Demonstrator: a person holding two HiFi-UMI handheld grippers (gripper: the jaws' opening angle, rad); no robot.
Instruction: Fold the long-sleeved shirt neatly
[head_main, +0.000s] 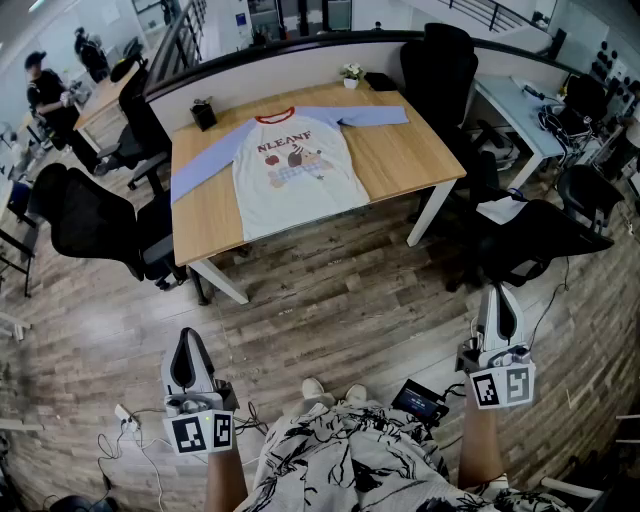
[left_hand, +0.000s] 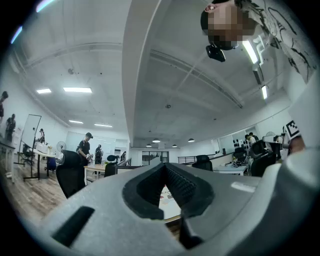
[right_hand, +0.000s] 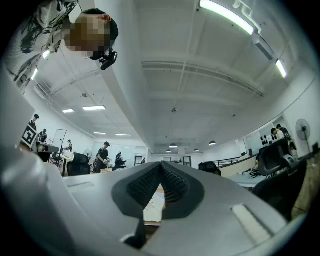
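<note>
The shirt (head_main: 295, 170) lies spread flat and face up on the wooden table (head_main: 410, 150), white body toward the near edge, red collar toward the far edge. Both pale blue sleeves are stretched out sideways, the left one reaching the table's left edge. No fold has been made yet, and the shirt is well apart from both tools. The left gripper (head_main: 188, 338) and the right gripper (head_main: 497, 298) hang low over the floor, close to the person's body. Each has its jaws pressed together with nothing between them. To do this step well, I would step up to the near edge, spread both jaws, and pinch one sleeve at cuff and shoulder seam so it folds across the body without dragging the cloth askew. A black cup (head_main: 203, 114) stands on the far left corner just beyond the sleeve; what is in it I cannot tell. A small white pot (head_main: 350, 76) at the far edge holds a little green plant.
</note>
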